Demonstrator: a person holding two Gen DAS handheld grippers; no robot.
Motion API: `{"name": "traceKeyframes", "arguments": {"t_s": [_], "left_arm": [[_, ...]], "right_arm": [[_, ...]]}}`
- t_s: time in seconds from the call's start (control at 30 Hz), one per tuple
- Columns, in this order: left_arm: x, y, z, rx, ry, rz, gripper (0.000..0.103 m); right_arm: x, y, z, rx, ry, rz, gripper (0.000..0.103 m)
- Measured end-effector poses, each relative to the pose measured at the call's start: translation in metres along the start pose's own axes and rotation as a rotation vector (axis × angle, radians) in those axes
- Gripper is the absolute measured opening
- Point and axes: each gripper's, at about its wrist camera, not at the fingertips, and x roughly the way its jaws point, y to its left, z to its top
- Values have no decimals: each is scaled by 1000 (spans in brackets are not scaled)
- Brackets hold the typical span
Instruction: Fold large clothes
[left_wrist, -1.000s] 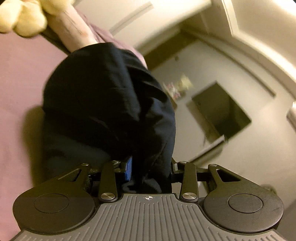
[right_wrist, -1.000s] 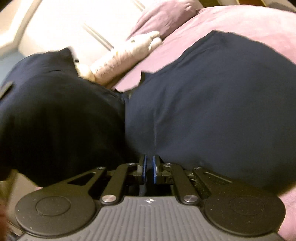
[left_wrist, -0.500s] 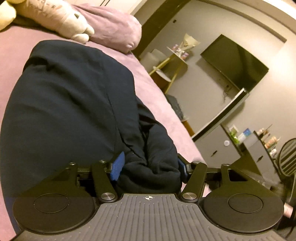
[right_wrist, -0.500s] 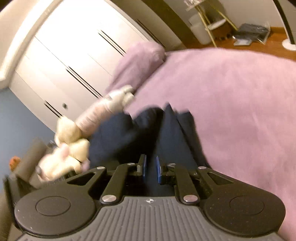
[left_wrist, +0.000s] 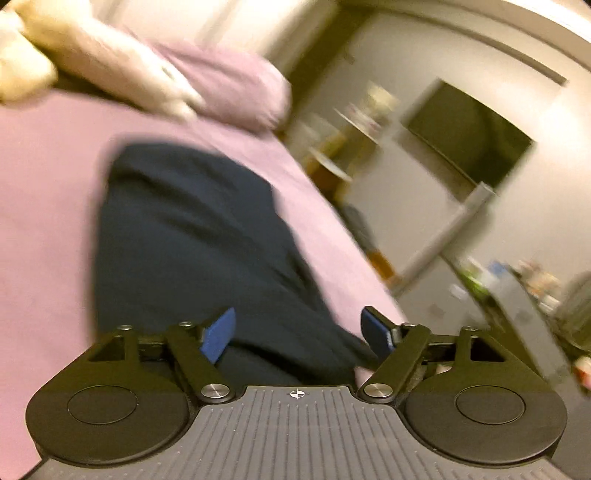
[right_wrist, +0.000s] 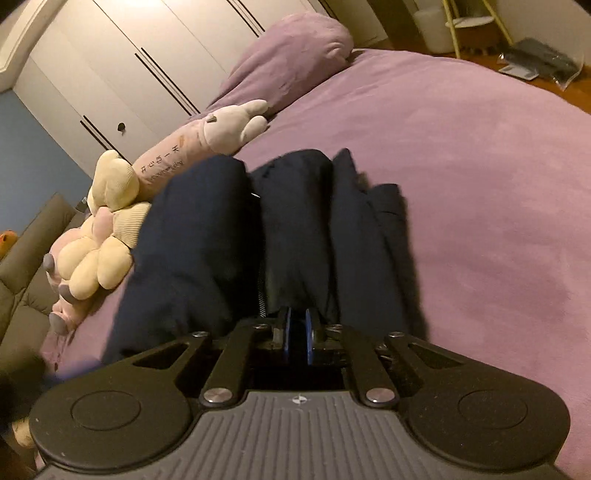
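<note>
A dark navy garment (left_wrist: 192, 236) lies bunched and folded on the purple bed (left_wrist: 44, 206). My left gripper (left_wrist: 299, 332) is open, its blue pads spread wide just above the garment's near end, holding nothing. In the right wrist view the same garment (right_wrist: 229, 240) lies in long folds on the bed (right_wrist: 480, 184). My right gripper (right_wrist: 297, 334) is nearly shut, its blue pads pinching a thin edge of the garment at its near end.
Plush toys (right_wrist: 103, 236) and a long plush pillow (right_wrist: 199, 147) lie at the head of the bed, beside a purple pillow (right_wrist: 295, 55). White wardrobe doors (right_wrist: 129, 66) stand behind. A wall TV (left_wrist: 469, 147) and shelves stand past the bed's right edge.
My left gripper has opened and let go of the garment, which now lies on the bed. My right gripper stays closed on the garment, which has settled flatter.
</note>
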Motion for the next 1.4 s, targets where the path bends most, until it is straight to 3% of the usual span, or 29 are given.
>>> {"name": "traceKeyframes", "arguments": {"t_s": [0.1,0.2,0.33,0.4,0.5,0.6,0.73,0.8,0.9,1.0,1.1,1.23,1.33,1.4], "left_arm": [[3,33,12,-120,-74,179,82],[19,65,15,-262,-83,283,81],[40,94,4,-422,2,201,78],[40,92,2,-373,0,196,79],[40,94,2,-386,4,181,79],[37,93,1,-363,11,186,79],[44,82,5,-318,24,204,79],[44,75,6,-273,27,212,79],[41,61,5,-224,20,207,79],[40,43,2,-181,22,172,79],[46,14,-6,-63,24,160,79],[64,4,-18,-21,18,174,83],[77,-10,-27,126,31,262,88],[72,-8,-29,106,13,245,88]], "right_arm": [[1,4,-12,-50,-25,-31,0],[7,13,-11,-126,-48,-70,0],[-12,4,5,-50,-29,-27,0],[-23,4,19,2,-47,20,18],[-31,7,41,71,-68,128,44],[-1,18,64,108,41,220,58],[46,40,69,23,157,158,54],[54,47,63,-14,159,139,27],[31,66,52,-142,53,85,16],[-5,70,45,-176,-60,58,15],[-23,62,26,-236,-121,-63,14],[-13,28,8,-222,-120,-135,15],[-3,23,8,-254,-142,-143,19],[-1,29,18,-212,-124,-125,25]]}}
